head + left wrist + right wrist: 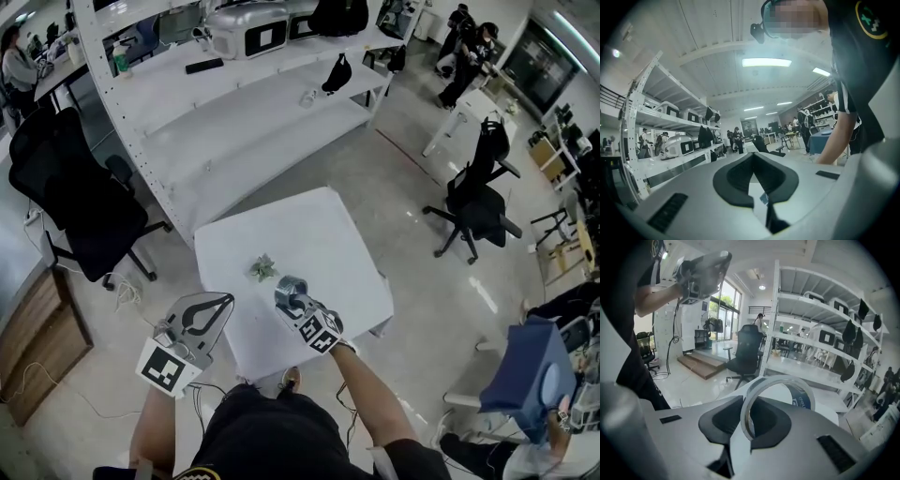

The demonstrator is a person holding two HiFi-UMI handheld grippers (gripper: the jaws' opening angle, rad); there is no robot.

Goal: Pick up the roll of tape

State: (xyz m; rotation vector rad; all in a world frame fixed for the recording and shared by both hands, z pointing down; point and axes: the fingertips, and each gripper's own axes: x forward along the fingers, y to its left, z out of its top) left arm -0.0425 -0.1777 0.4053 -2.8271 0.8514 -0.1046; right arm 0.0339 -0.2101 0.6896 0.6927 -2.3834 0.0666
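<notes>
The roll of tape (290, 284), a clear ring with a blue-printed core, hangs above the near part of the white table (328, 234), and my right gripper (292, 298) is shut on it. In the right gripper view the roll of tape (780, 379) stands upright between the jaws of the right gripper (750, 405), which pinch its lower rim. My left gripper (225, 302) floats off the table's near left corner and points level. Seen in its own view, the left gripper (753, 157) has its jaws together with nothing between them.
A small crumpled green thing (262, 268) lies on the table just beyond the tape. A white shelving rack (253, 103) stands behind the table. Black office chairs sit at the left (75, 206) and right (478, 202). People stand at the far back right.
</notes>
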